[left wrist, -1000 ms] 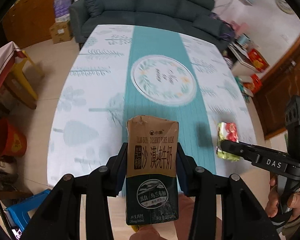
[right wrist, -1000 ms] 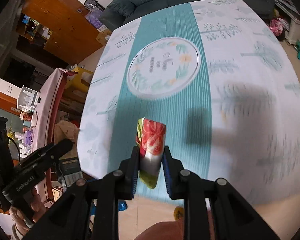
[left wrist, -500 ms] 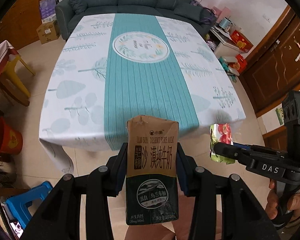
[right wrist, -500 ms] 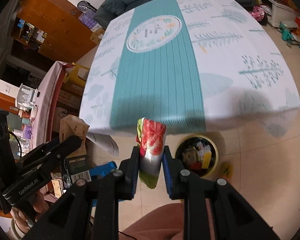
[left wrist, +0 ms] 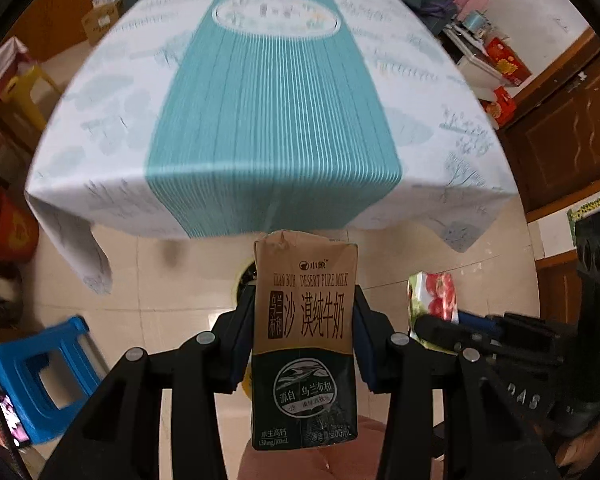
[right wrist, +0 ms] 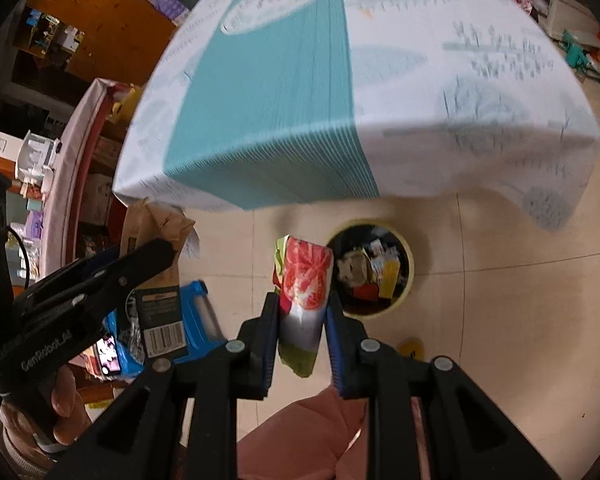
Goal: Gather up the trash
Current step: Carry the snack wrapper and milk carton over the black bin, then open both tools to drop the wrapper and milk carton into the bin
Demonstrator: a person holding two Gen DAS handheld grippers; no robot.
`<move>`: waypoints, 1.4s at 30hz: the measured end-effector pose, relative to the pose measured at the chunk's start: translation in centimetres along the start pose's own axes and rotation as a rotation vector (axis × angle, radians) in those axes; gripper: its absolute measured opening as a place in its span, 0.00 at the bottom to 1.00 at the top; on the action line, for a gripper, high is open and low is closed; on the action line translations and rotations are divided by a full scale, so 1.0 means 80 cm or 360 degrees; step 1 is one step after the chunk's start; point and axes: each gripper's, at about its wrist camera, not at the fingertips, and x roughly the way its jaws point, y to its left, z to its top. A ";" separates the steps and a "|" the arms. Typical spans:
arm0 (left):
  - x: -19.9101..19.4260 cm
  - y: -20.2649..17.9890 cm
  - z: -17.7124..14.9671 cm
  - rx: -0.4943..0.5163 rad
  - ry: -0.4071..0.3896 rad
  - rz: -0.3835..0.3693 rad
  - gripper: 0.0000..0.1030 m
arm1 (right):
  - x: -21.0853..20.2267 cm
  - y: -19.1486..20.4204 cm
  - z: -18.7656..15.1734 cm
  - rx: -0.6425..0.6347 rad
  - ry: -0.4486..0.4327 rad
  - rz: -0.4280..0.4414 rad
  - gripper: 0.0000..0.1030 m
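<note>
My left gripper (left wrist: pixel 305 316) is shut on a brown and dark green milk carton (left wrist: pixel 305 344), held upright over the tiled floor. The carton also shows in the right wrist view (right wrist: pixel 156 280). My right gripper (right wrist: pixel 303 312) is shut on a red and green snack wrapper (right wrist: pixel 305 296), which also shows in the left wrist view (left wrist: pixel 432 296). A round yellow-rimmed trash bin (right wrist: pixel 372 272) with several pieces of trash inside stands on the floor just beyond and right of the wrapper. In the left wrist view the bin (left wrist: pixel 244 276) is mostly hidden behind the carton.
A table (left wrist: pixel 276 100) with a white and teal cloth stands ahead; its cloth hangs over the near edge (right wrist: pixel 460 152). A blue plastic stool (left wrist: pixel 40 376) stands on the floor at the left. Wooden cabinets (left wrist: pixel 560 128) are at the right. A red bucket (left wrist: pixel 8 228) is at the far left.
Both grippers have drawn back from the table and lowered, each holding its item. The table edge now lies ahead, and the trash bin has come closer below the right gripper.
</note>
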 end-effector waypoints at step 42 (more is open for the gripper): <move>0.344 0.107 -0.070 -0.0276 0.0017 -0.0005 0.87 | 0.359 -0.162 -0.013 0.0266 0.0109 0.0037 0.54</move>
